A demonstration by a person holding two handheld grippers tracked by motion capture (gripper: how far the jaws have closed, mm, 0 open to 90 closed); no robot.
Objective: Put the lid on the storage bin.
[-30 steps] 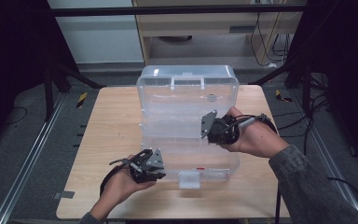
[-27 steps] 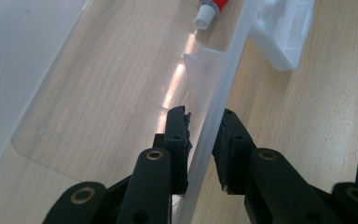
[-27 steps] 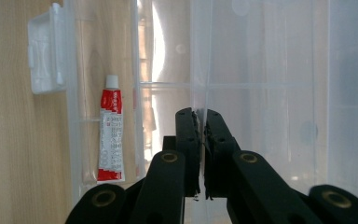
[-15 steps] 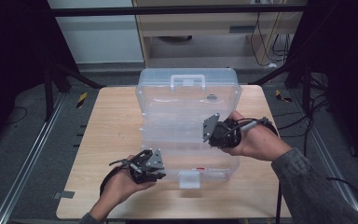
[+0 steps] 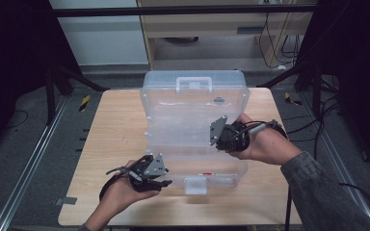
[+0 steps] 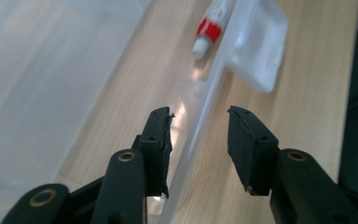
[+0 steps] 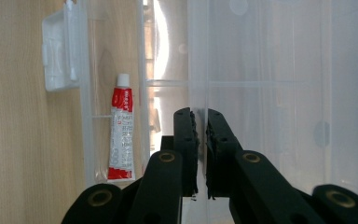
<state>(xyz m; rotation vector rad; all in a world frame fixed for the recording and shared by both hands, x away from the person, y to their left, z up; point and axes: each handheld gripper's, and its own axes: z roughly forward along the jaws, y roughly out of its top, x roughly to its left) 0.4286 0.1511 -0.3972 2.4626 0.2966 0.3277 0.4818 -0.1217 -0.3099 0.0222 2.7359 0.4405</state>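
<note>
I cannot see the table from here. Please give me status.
Left gripper jaws just opening, astride the clear box front wall. Right gripper shut on lid edge, lid raised. Red-white tube inside. Nothing in the way.

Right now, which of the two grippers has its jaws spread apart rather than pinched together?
The left gripper, at the box's front wall: its jaws have just been opening and straddle that clear wall with gaps. The right gripper is pinched on the lid's edge.
</note>
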